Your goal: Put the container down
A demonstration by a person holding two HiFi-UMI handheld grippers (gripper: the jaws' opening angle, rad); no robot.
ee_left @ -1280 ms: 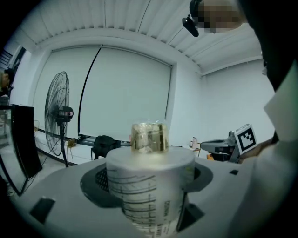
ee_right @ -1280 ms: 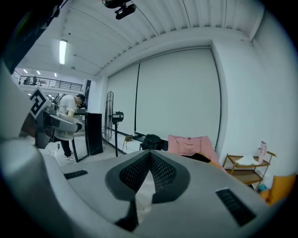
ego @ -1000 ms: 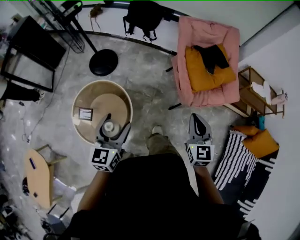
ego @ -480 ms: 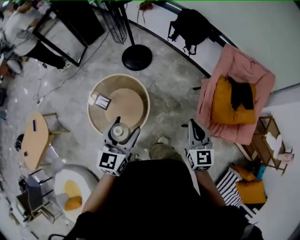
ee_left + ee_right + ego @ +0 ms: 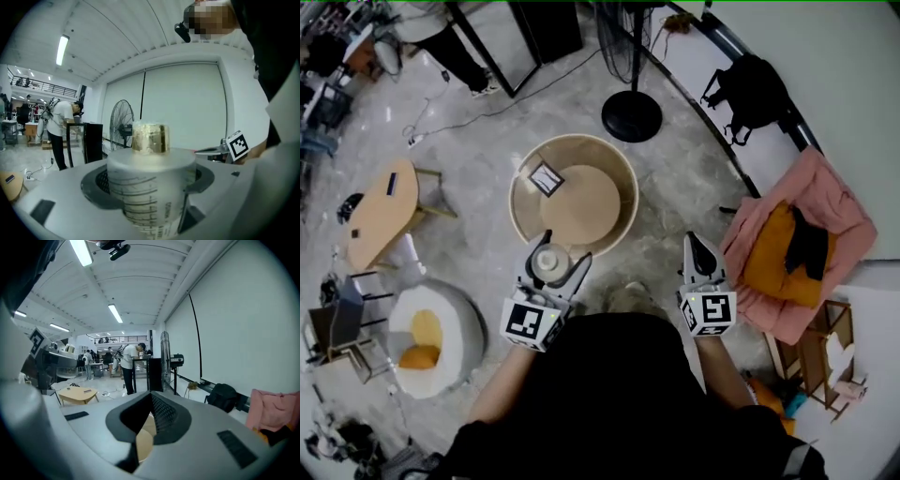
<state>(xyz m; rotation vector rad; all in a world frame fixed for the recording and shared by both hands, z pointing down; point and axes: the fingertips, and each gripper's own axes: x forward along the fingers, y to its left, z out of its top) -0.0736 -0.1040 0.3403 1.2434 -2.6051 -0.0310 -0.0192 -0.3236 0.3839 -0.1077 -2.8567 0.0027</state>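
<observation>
A white cylindrical container (image 5: pixel 549 262) with printed measure lines and a gold lid (image 5: pixel 150 138) is held upright in my left gripper (image 5: pixel 559 250), which is shut on its body (image 5: pixel 149 187). In the head view it hangs over the near rim of a round beige table (image 5: pixel 609 211), which carries a small framed card (image 5: pixel 546 178). My right gripper (image 5: pixel 695 242) is off to the right over the floor, its jaws together with nothing between them (image 5: pixel 143 427). It also shows at the right of the left gripper view as the right gripper (image 5: pixel 220 151).
A fan's black base (image 5: pixel 631 115) stands beyond the table. A pink armchair (image 5: pixel 825 202) with an orange cushion is at the right, a backpack (image 5: pixel 757 89) by the wall. A low wooden table (image 5: pixel 384 199) and a white seat (image 5: pixel 427 333) lie left. A person (image 5: pixel 441 28) stands far left.
The whole view has swung: the round table, fan base and armchair slid rightward and the table sits more centred ahead. Both grippers keep their pose; the container stays held.
</observation>
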